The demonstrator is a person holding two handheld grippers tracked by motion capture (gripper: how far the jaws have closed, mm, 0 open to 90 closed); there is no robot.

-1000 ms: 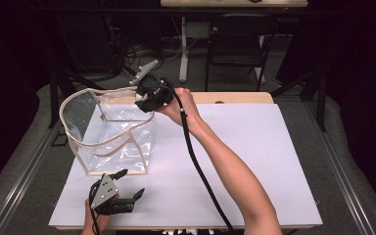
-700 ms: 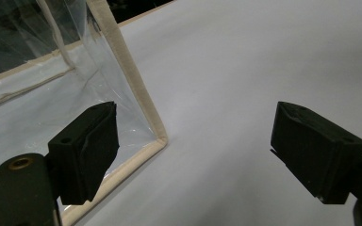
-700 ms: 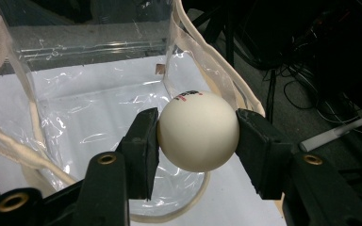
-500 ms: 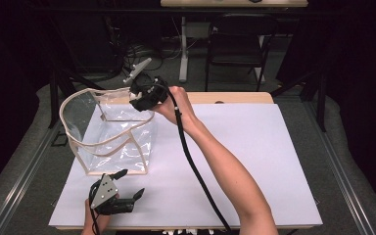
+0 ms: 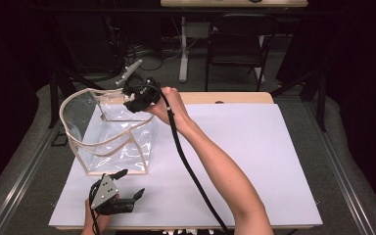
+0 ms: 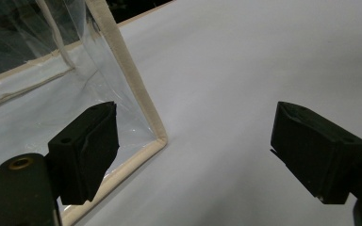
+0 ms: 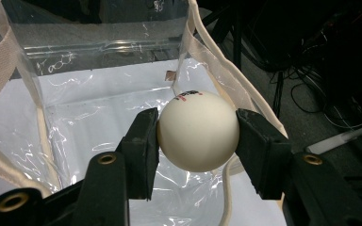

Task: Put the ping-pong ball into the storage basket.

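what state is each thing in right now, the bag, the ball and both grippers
clear bag: upright on the table, mouth open, nothing seen inside
white ball: clamped between the right gripper's jaws, held over the bag's open mouth
right gripper: shut on the white ball
left gripper: jaws wide apart, holding nothing, near the bag's bottom corner
white table: flat, bears the bag
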